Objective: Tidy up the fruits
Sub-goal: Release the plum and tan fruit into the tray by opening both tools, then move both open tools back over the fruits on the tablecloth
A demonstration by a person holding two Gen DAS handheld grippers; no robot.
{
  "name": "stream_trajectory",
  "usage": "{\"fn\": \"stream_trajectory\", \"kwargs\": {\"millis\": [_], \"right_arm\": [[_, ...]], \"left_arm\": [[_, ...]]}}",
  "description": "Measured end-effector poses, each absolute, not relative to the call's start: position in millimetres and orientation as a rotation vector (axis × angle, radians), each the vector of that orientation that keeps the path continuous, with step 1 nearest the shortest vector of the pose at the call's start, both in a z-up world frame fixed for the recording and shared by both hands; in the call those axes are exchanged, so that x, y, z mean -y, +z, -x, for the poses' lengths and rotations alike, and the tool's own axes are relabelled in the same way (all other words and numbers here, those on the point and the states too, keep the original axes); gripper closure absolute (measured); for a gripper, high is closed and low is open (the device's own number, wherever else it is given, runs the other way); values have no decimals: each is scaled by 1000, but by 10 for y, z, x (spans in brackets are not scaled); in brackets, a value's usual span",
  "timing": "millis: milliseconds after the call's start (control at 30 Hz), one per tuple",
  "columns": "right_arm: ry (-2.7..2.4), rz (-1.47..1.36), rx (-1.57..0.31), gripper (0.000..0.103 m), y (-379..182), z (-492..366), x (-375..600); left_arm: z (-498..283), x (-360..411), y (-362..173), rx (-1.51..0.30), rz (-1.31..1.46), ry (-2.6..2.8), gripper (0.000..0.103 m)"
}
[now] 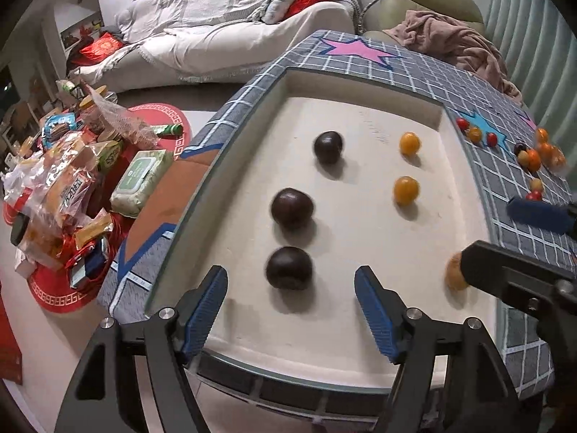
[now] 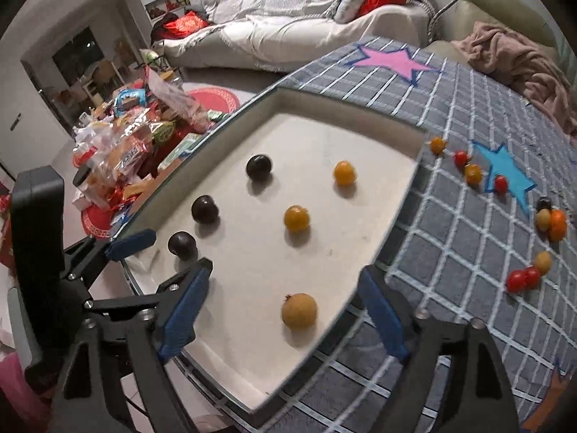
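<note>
**A:** What sits at the jaws?

**B:** Both stand spread, holding nothing. A dark fruit (image 1: pixel 289 267) rests on the white table (image 1: pixel 360 238) just ahead of the left gripper (image 1: pixel 290 310), between its pads but untouched. A yellow fruit (image 2: pixel 299 309) lies likewise inside the right gripper (image 2: pixel 285 310).

**A:** And beyond?

**B:** Two more dark fruits and two orange ones form columns farther ahead. Loose small fruits (image 2: pixel 523 278) lie right, on the checked cloth (image 2: pixel 450 252).

**A:** Risks?

**B:** Probably a pad nudging a round fruit as it withdraws, rolling it out of line.
</note>
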State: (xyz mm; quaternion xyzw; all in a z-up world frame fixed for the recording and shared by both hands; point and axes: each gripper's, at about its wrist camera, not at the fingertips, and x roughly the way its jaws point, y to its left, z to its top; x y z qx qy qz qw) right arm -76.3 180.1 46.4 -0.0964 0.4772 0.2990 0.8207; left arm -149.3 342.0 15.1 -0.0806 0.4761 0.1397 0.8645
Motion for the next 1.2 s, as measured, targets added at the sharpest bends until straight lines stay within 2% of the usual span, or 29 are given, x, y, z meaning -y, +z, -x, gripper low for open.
{"fn": "stream_trajectory", "kwargs": {"millis": [33, 833, 1200], "right_arm": [[627, 204, -1008, 0, 487, 765, -1748], [236, -142, -1058, 0, 339, 289, 509], [146, -78, -1034, 0, 164, 64, 856]], "left_arm": [[1498, -3384, 169, -994, 165, 286, 29], [1146, -1866, 517, -952, -50, 29, 29], [748, -1459, 340, -1011, -69, 7, 29]]}}
